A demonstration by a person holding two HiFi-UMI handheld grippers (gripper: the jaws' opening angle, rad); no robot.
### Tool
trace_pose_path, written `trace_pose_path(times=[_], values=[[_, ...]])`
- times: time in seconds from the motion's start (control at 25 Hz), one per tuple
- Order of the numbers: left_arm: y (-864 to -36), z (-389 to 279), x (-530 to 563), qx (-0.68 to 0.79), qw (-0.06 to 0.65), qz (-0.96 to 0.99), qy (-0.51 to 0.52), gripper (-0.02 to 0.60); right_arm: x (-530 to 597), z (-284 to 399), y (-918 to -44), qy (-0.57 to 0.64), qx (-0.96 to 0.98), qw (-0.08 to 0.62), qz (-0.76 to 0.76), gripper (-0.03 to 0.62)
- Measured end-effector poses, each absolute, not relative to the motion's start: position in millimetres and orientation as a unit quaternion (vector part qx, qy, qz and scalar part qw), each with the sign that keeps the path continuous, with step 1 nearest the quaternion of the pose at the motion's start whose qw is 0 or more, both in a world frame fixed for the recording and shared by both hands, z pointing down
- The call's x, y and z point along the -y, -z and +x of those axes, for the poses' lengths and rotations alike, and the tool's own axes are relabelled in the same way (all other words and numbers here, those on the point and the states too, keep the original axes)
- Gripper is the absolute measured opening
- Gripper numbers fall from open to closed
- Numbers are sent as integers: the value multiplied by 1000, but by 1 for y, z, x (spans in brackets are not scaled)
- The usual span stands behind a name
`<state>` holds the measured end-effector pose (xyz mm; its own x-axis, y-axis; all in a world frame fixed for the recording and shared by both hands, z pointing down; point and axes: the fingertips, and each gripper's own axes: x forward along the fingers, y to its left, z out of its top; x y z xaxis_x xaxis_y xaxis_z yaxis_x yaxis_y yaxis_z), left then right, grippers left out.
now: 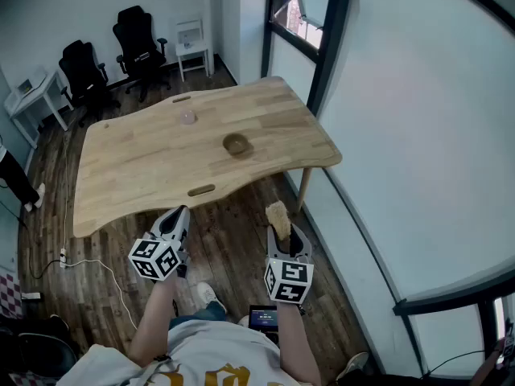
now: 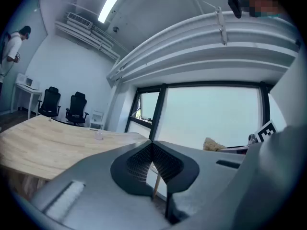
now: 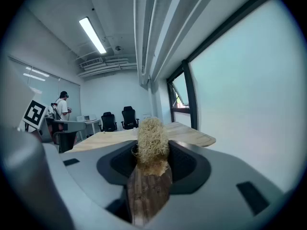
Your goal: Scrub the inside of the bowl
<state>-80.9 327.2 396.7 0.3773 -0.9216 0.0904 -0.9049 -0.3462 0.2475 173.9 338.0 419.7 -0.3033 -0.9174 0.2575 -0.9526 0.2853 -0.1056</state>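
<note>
The bowl (image 1: pixel 236 144) sits on the table (image 1: pixel 129 175) ahead, slightly left of the right gripper (image 1: pixel 282 235), which clamps a brush (image 1: pixel 278 217) pointing forward; the left gripper (image 1: pixel 178 214) is closed, empty

The brush (image 3: pixel 152 133) shows me only its bristly head and a strip of wooden handle. The handle's end is lost down in the body of my right gripper (image 3: pixel 152 150). From my head, the bowl (image 1: pixel 236 144) is too small for me to tell what its inside holds, and I cannot name the pale little thing (image 1: pixel 187 117) beyond it. A person (image 1: pixel 16 182) is cut off at the left edge. My left gripper (image 2: pixel 152 150) hides the near part of the table (image 2: pixel 48 143).
</note>
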Motion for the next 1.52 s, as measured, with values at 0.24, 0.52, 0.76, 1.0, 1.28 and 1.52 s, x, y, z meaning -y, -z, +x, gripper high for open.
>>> trace_pose_path(times=[0.24, 0.52, 0.76, 1.0, 1.28, 1.52], values=[[-391, -67, -338, 552, 124, 824, 26, 2, -346, 180, -424, -121, 800, 80, 582, 183], [-383, -65, -340, 558, 120, 821, 27, 2, -347, 179, -423, -101, 809, 87, 572, 184], [-388, -71, -323, 552, 125, 824, 32, 2, -339, 164, -433, -94, 823, 108, 549, 184], [-411, -71, -286, 549, 148, 822, 36, 2, -309, 174, -449, -164, 813, 77, 553, 184], [-433, -68, -188, 534, 165, 828, 42, 2, -227, 176, -469, -170, 799, 92, 569, 184], [-444, -87, -76, 530, 180, 828, 29, 2, -128, 155, -476, -183, 795, 114, 568, 184]])
